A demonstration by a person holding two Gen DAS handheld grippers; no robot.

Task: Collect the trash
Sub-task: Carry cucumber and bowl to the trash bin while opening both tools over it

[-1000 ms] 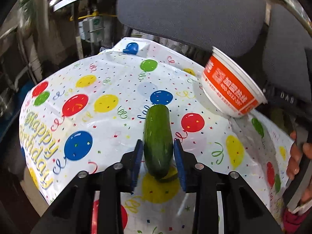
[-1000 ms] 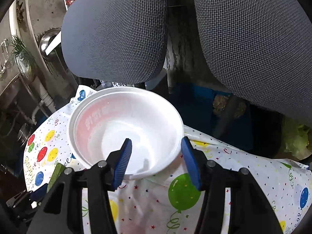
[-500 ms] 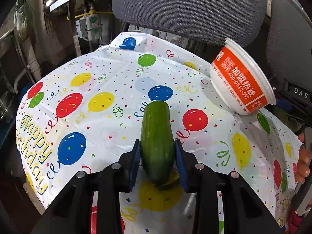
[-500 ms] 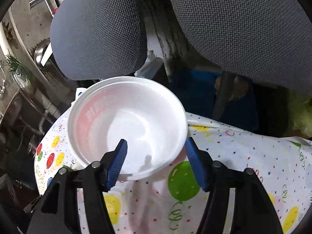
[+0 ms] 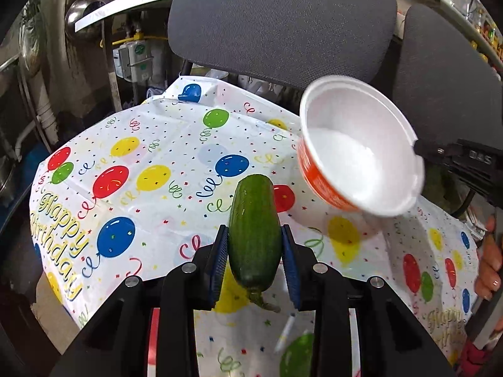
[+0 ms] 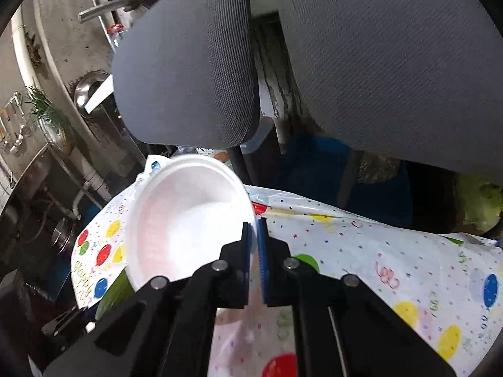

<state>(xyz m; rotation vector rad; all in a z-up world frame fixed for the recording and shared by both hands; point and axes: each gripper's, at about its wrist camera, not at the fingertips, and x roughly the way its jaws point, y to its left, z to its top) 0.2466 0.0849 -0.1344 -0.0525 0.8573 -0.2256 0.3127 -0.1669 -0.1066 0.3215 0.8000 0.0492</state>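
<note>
A dark green cucumber [image 5: 253,216] points away from me, and my left gripper [image 5: 254,238] is shut on its near half, holding it just above the balloon-print tablecloth [image 5: 157,144]. An empty foam bowl [image 5: 355,157], white inside and orange outside, hangs tilted above the cloth on the right. My right gripper [image 5: 419,150] pinches its rim. In the right wrist view the blue pads of the right gripper [image 6: 254,229] are shut on the right edge of the bowl [image 6: 188,220]. The cucumber [image 6: 113,292] shows below the bowl.
Two grey mesh chair backs [image 5: 283,22] [image 6: 393,62] stand close behind the table. A person's hand [image 5: 487,267] is at the right edge. Pipes and steel basins [image 6: 91,91] line the wall on the left. Green leaves [image 6: 478,204] lie at the far right.
My right gripper's jaws have shut on the bowl's rim, and the bowl has risen and turned its opening toward the left camera. The cucumber has lifted slightly in the left gripper.
</note>
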